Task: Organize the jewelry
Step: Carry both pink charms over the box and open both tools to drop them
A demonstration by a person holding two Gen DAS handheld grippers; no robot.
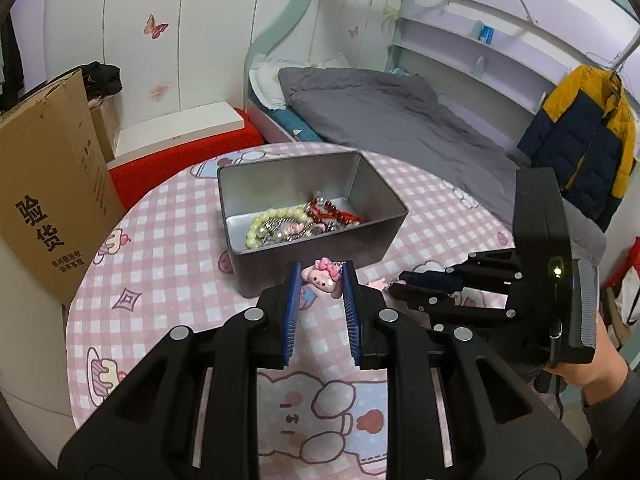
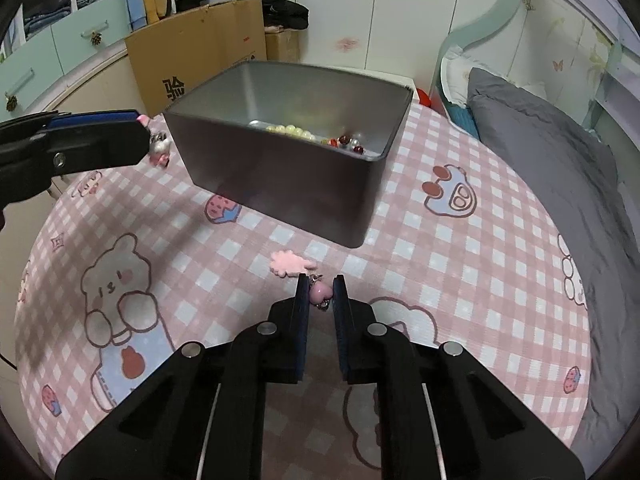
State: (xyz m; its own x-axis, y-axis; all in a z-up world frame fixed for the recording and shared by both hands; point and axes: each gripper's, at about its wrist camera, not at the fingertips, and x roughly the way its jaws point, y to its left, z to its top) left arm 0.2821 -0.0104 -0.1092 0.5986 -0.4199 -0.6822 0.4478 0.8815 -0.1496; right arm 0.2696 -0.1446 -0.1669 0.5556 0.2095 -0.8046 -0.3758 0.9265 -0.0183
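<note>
With both charms pinched, the pink bunny charm (image 1: 322, 277) in the left hand-held gripper (image 1: 320, 286) and the pink bead charm (image 2: 321, 294) in the right hand-held gripper (image 2: 322, 294), just near the tin (image 1: 376, 196), each likely needs lifting over the rim to drop in.

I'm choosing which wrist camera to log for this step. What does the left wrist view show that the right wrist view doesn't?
Only the left shows the bunny charm face-on between the left gripper and the yellow-navy jacket. Only the right shows the pink bead inside the right gripper and the flat pink charm whole. Both show the metal tin with beads.
</note>
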